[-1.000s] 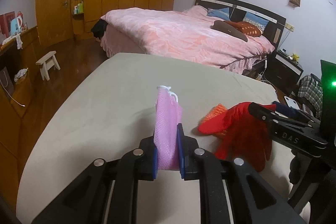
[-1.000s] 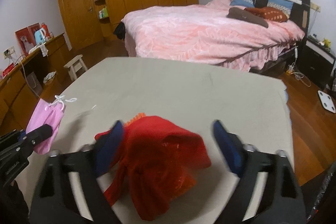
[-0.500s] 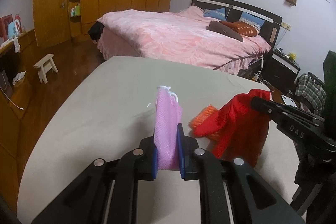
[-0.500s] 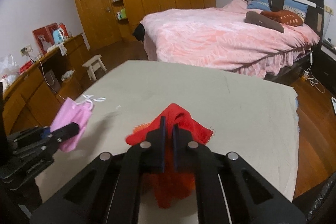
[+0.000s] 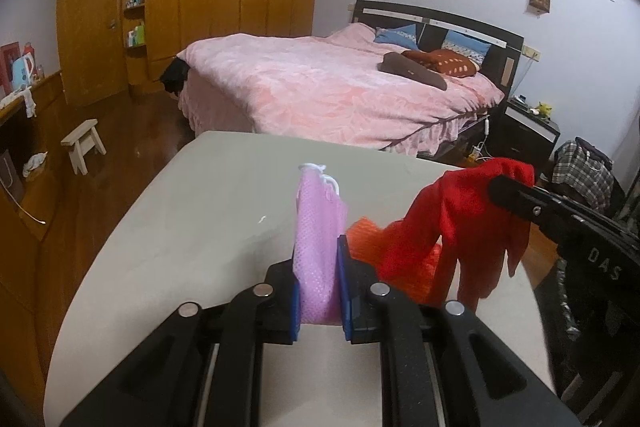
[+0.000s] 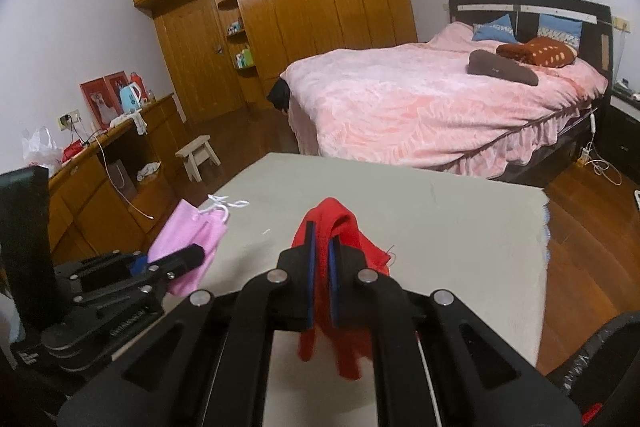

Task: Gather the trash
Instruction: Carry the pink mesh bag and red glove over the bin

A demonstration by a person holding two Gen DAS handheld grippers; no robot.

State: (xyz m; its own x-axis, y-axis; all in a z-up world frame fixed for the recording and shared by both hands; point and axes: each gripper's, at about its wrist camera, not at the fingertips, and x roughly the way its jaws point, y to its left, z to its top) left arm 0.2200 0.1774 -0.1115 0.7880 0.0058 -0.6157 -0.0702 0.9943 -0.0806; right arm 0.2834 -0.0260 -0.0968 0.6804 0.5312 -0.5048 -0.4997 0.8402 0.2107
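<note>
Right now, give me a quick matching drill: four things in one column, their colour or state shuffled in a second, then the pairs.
Things:
1. mesh bag
2. cloth
3. stool
4. bed cover

States:
A. stands on the floor
B. pink, spread over the bed
C. red, clamped in the right gripper
D. pink, clamped in the left gripper

Pairs: 1-D, 2-C, 3-A, 4-B

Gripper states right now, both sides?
Left gripper: shut on the pink mesh bag.
Right gripper: shut on the red cloth.
</note>
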